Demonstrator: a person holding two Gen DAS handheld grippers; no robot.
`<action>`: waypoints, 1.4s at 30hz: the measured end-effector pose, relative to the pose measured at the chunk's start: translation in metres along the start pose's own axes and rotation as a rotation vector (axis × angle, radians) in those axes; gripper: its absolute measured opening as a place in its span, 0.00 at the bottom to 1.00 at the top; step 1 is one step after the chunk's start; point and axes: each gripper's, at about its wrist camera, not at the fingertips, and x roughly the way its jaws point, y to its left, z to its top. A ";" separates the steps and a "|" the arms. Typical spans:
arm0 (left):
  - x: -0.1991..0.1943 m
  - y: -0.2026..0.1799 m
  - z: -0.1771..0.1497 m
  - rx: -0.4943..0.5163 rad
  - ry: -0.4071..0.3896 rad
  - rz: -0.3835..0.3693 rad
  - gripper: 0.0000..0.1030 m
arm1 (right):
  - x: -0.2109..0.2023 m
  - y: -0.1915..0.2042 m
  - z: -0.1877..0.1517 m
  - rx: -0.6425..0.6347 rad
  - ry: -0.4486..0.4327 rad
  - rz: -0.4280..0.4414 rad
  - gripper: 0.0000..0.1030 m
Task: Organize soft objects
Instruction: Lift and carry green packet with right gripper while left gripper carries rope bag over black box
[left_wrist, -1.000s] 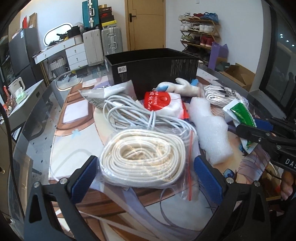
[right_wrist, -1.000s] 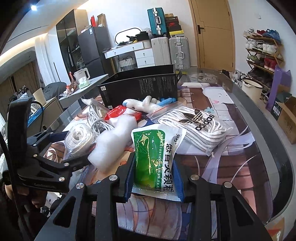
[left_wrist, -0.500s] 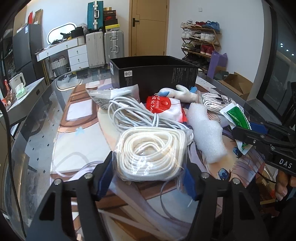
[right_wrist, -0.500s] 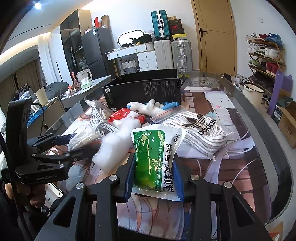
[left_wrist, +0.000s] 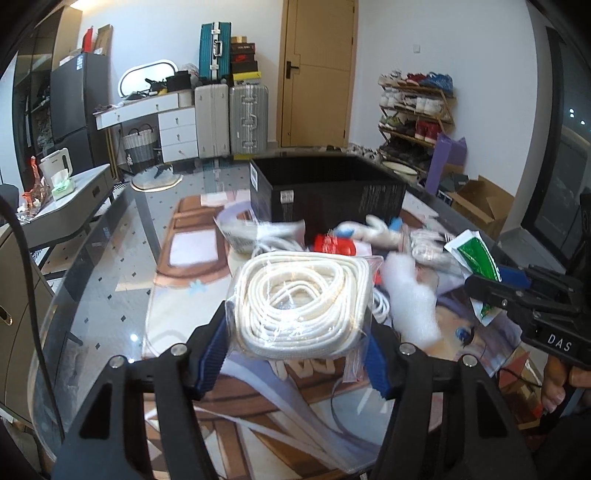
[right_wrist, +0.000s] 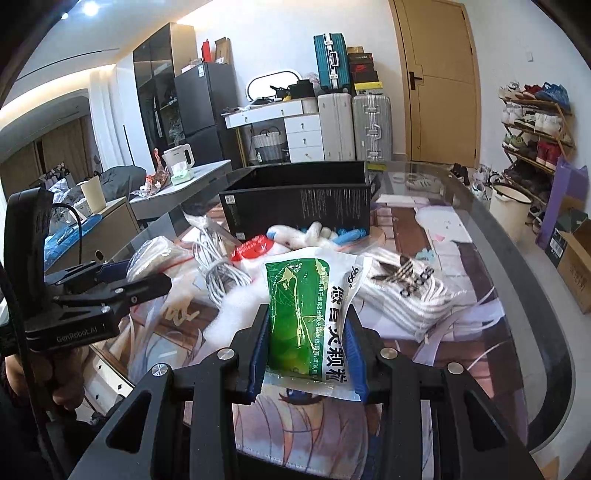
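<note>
My left gripper (left_wrist: 295, 354) is shut on a clear bag of coiled white rope (left_wrist: 303, 302) and holds it lifted above the table. My right gripper (right_wrist: 306, 350) is shut on a green and white medicine pouch (right_wrist: 310, 314), also raised. An open black box (left_wrist: 325, 192) stands at the back of the table; in the right wrist view the box (right_wrist: 299, 206) is straight ahead. The right gripper (left_wrist: 517, 291) with the pouch shows at the right of the left wrist view. The left gripper (right_wrist: 122, 284) with the rope bag shows at the left of the right wrist view.
On the table lie a white cable bundle (right_wrist: 221, 269), a red-lidded wipes pack (left_wrist: 332, 243), a white plush toy (right_wrist: 314, 232), a bubble-wrap piece (left_wrist: 410, 306) and bagged Adidas socks (right_wrist: 410, 288). The glass table edge (right_wrist: 524, 280) curves at the right.
My left gripper closed on the rope bag and lifted it off the table. My right gripper raised the green pouch and tilted it upward.
</note>
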 end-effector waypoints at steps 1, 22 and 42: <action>-0.001 0.000 0.003 -0.002 -0.008 0.002 0.61 | -0.001 -0.001 0.002 -0.002 -0.005 0.001 0.36; -0.001 -0.005 0.067 0.006 -0.140 0.036 0.61 | 0.003 -0.004 0.075 -0.081 -0.101 0.059 0.36; 0.038 0.010 0.106 -0.043 -0.168 0.046 0.61 | 0.060 -0.014 0.124 -0.094 -0.073 0.062 0.36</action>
